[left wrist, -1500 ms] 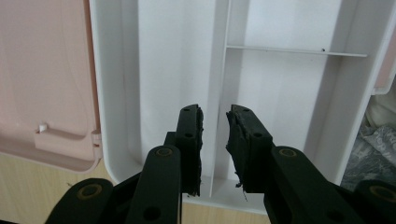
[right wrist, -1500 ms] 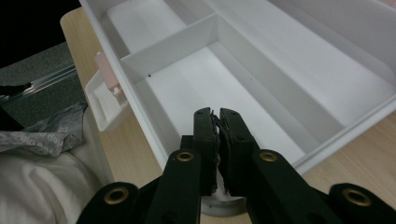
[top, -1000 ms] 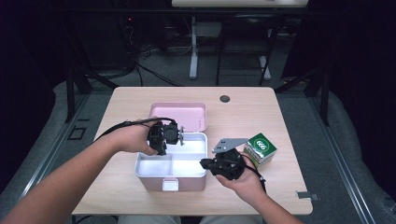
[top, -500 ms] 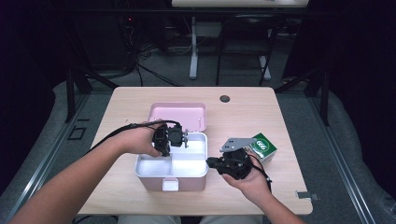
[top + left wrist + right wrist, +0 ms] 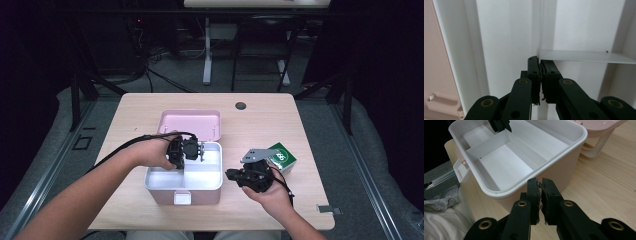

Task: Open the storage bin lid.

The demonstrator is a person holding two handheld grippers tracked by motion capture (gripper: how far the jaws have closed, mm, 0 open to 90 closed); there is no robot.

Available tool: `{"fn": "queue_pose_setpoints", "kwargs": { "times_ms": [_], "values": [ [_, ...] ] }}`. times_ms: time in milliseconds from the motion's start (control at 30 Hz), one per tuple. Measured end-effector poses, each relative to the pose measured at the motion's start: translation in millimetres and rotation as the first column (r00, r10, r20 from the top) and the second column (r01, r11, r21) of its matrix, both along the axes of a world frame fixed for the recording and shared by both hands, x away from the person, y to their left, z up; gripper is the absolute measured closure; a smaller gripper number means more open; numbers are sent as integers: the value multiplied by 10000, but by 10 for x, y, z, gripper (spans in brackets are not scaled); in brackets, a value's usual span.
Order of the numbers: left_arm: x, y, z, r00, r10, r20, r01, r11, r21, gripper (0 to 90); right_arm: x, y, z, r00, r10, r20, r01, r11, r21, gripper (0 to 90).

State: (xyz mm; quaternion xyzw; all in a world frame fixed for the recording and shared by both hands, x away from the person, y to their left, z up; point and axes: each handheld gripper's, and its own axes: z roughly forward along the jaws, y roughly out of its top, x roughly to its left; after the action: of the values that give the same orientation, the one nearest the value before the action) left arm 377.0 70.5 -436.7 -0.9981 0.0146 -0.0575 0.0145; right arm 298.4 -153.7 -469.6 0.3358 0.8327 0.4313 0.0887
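Note:
A white box with a pink lid swung open behind it sits mid-table. Inside it is a thin white divider that splits it into compartments. My left gripper reaches into the box from the left. Its jaws have just been closing, and in the left gripper view the gripper pinches the upright edge of the divider. My right gripper hovers just right of the box and points at its side wall. In the right gripper view the gripper is shut with nothing between the jaws.
A small green carton lies on the table behind my right hand. A dark round cap sits near the far edge. A small metal piece lies at the near right corner. The box compartments hold nothing.
The left gripper's jaws have drawn together inside the box. Both hands have stayed nearly where they were.

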Motion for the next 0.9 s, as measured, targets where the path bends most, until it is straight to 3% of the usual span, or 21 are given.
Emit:
{"fn": "queue_pose_setpoints", "kwargs": {
  "times_ms": [900],
  "values": [
    [-26, 48, 62, 10000, -28, 41, 28, 10000, 17, 883, 43, -32, -83, 9997, -182, -150, 180, 9998, -118, 842]
  ]
}}
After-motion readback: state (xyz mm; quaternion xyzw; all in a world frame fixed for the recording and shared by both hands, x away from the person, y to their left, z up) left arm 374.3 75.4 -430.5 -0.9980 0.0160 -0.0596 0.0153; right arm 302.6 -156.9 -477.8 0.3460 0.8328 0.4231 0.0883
